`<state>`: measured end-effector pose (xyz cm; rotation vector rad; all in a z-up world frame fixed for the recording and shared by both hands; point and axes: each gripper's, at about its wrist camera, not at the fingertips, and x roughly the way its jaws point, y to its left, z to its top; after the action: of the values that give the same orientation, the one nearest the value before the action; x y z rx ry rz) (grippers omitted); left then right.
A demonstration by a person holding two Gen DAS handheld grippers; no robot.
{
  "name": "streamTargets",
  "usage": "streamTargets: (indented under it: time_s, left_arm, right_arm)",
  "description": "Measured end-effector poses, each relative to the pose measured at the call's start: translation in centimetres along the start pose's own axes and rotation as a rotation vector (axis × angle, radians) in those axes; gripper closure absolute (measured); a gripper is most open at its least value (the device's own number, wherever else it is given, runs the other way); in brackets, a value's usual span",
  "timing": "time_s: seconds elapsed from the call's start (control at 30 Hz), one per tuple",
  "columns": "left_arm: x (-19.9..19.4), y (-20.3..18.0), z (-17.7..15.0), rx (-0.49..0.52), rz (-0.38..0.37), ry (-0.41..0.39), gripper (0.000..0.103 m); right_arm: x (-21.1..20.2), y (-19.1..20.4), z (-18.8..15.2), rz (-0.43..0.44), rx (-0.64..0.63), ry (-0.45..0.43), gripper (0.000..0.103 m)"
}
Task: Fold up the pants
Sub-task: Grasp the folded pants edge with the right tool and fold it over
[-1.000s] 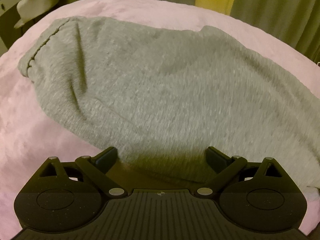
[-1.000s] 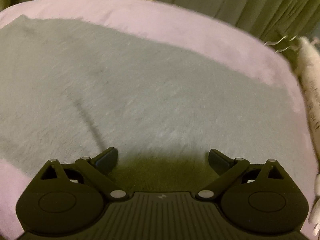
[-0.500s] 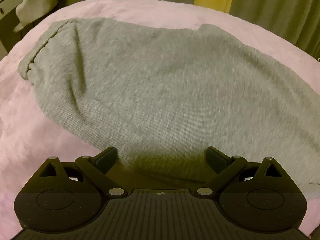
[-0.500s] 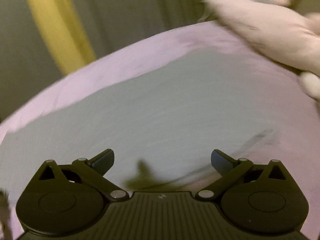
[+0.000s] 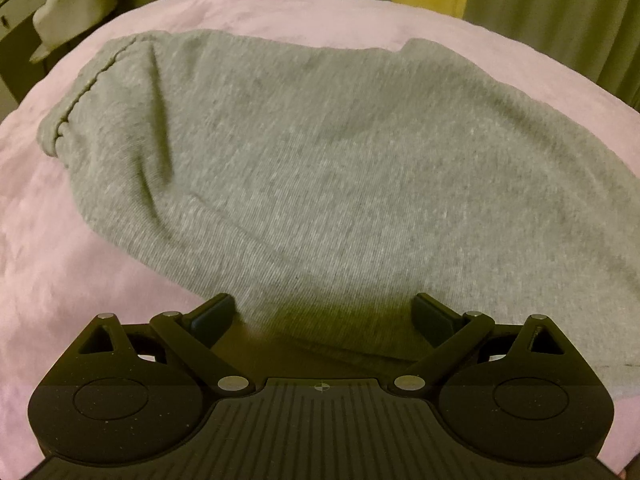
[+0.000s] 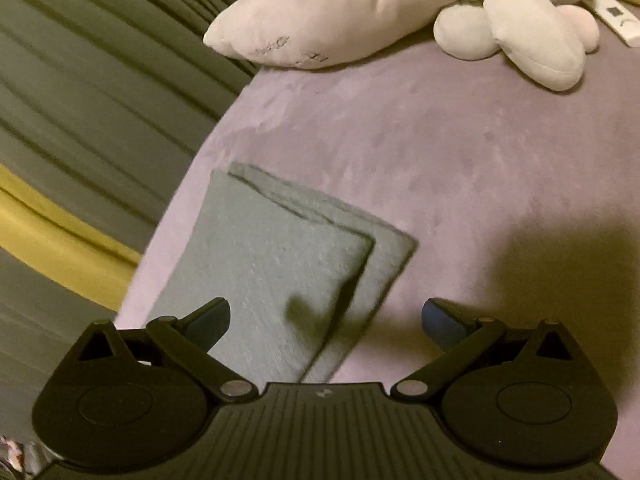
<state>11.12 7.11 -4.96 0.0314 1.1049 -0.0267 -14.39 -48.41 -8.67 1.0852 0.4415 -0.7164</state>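
My left gripper was spread wide, holding nothing, low over the near edge of the grey sweatpants. The pants lay flat across the pink blanket, elastic waistband at the far left, fabric running off to the right. 1 crease ran down from the waistband area. Left finger sat at the fabric's near-left edge, right finger over the cloth; I couldn't tell if either touched.

My right gripper was also fully apart and empty. It sat above the leg ends, 2 cuffs stacked with the top 1 slightly offset from the lower. Left finger was over the cuff fabric, right finger over bare blanket in shadow.

Beyond the cuffs: a white plush toy at the far blanket edge, a white remote-like item just beside it. Grey-green curtain with a yellow strip behind.
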Motion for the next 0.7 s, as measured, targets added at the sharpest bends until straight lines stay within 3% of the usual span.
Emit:
streamTargets:
  time_s: [0.13,0.2,0.27,0.33,0.37,0.4,0.47,0.57,0.7]
  left_arm:
    - [0.1,0.0,0.0,0.002,0.001,0.000,0.004]
    - [0.1,0.0,0.0,0.002,0.001,0.001,0.004]
    - [0.1,0.0,0.0,0.002,0.001,0.001,0.003]
    - [0.1,0.0,0.0,0.002,0.002,0.002,0.003]
    - [0.2,0.0,0.1,0.003,0.002,0.002,0.003]
    - [0.2,0.0,0.1,0.003,0.002,0.002,0.003]
    - [0.3,0.0,0.1,0.004,0.002,0.003,0.003]
    - [0.3,0.0,0.2,0.008,0.005,0.003,0.003]
    - [0.4,0.0,0.2,0.009,0.005,0.004,0.003]
  right_arm:
    - [0.7,0.9,0.3,-0.027,-0.045,0.002,0.011]
    - [0.0,1.0,-0.2,-0.014,-0.069,0.009,0.031]
    - [0.3,1.3,-0.3,-0.007,-0.073,0.025,0.036]
    - [0.8,1.5,-0.2,-0.014,-0.089,0.015,0.050]
    - [0.9,1.6,-0.2,-0.013,-0.088,0.015,0.063]
    - [1.1,1.6,-0.1,-0.007,-0.079,0.021,0.066]
    - [1.3,1.2,-0.1,-0.001,-0.058,0.017,0.070]
    - [1.3,0.7,-0.1,0.011,-0.061,0.017,0.068]
    - [1.9,0.8,0.2,0.046,-0.046,0.015,0.053]
